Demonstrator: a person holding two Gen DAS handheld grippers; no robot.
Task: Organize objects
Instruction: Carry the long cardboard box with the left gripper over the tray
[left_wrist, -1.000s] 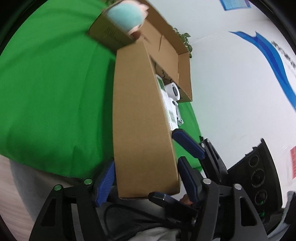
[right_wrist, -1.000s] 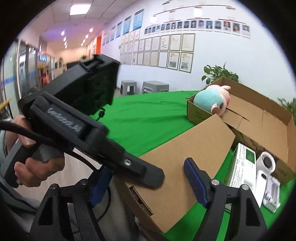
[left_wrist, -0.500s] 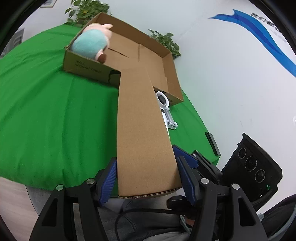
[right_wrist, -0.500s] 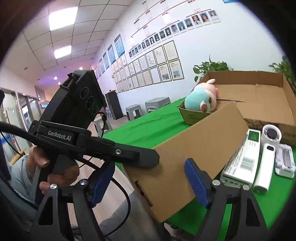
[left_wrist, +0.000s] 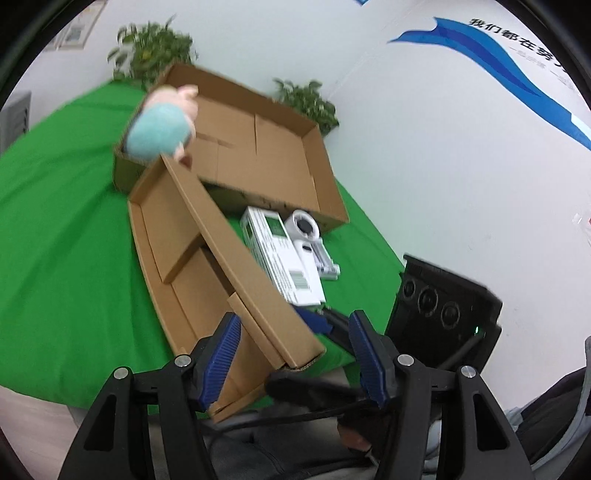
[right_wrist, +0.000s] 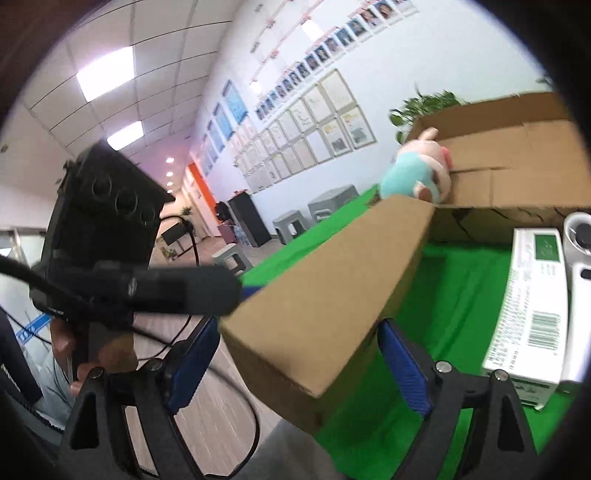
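Your left gripper (left_wrist: 293, 349) straddles the narrow cardboard tray (left_wrist: 207, 258), one pad touching. Beyond it, only the plush pig (left_wrist: 162, 127) sits in the big open carton (left_wrist: 266, 147). The white-green box (left_wrist: 280, 254) and white gadgets (left_wrist: 306, 236) wait on the green cloth (left_wrist: 62, 229). Your right gripper (right_wrist: 295, 362) has just opened around the tray's end.

The plush toy (left_wrist: 159, 134) is motion-blurred, its face unreadable. The narrow cardboard box (left_wrist: 207, 273) hides part of the white carton (left_wrist: 284, 258). The white fan (right_wrist: 578, 236) is cut off by the right wrist view's rim.
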